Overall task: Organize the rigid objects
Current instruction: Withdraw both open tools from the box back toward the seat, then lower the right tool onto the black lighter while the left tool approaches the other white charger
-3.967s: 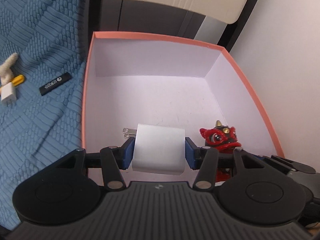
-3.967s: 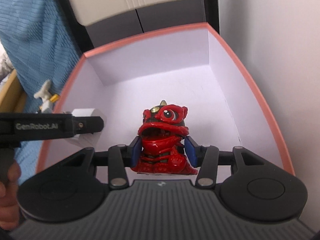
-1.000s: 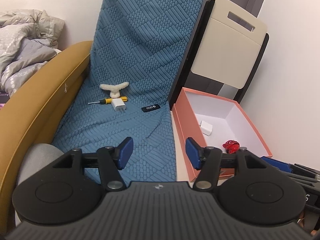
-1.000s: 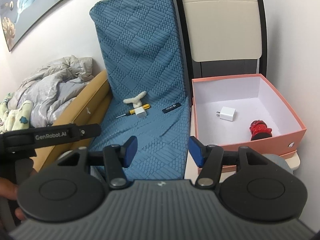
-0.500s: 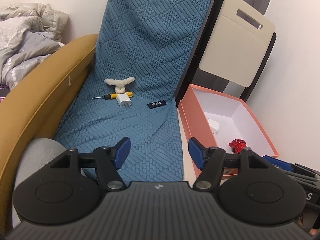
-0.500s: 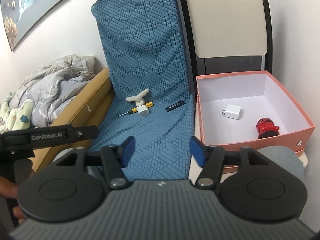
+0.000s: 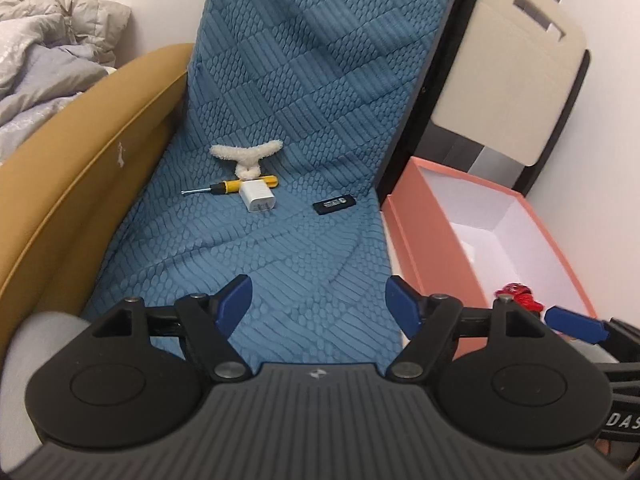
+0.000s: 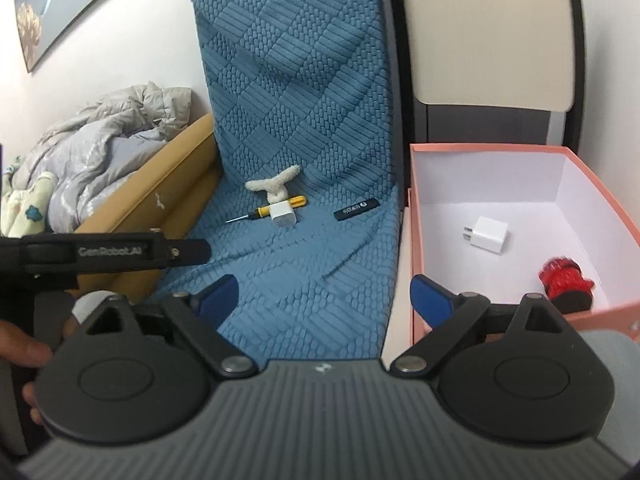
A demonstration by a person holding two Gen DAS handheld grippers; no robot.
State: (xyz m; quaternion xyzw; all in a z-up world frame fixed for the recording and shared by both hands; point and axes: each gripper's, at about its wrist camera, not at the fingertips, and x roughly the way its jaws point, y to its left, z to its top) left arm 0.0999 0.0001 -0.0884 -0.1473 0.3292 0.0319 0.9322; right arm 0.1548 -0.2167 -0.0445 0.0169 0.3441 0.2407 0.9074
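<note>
On the blue textured cover [image 7: 280, 248] lie a yellow screwdriver [image 7: 236, 187], a white charger [image 7: 258, 197], a black flat stick [image 7: 334, 203] and a cream plush piece [image 7: 246, 155]. The same screwdriver [image 8: 276, 209], charger [image 8: 282, 214], black stick [image 8: 357, 209] and plush piece [image 8: 274, 185] show in the right wrist view. The pink box [image 8: 416, 216] holds a second white charger [image 8: 489, 236] and a red lion toy [image 8: 566, 280]. My left gripper [image 7: 320, 304] and right gripper [image 8: 324, 298] hover over the cover's near part, jaws opening, nothing between them.
A tan padded bed edge [image 7: 80, 176] runs along the cover's left side, with grey bedding [image 8: 92, 152] behind it. A beige folding chair [image 7: 508, 92] leans against the wall behind the pink box [image 7: 424, 224]. A hand [image 8: 24, 350] holds the left gripper's handle.
Both grippers have moved forward and lower toward the blue cover, so the objects on it look larger. Both pairs of jaws have spread wider. Four seconds ago each held an item inside the box.
</note>
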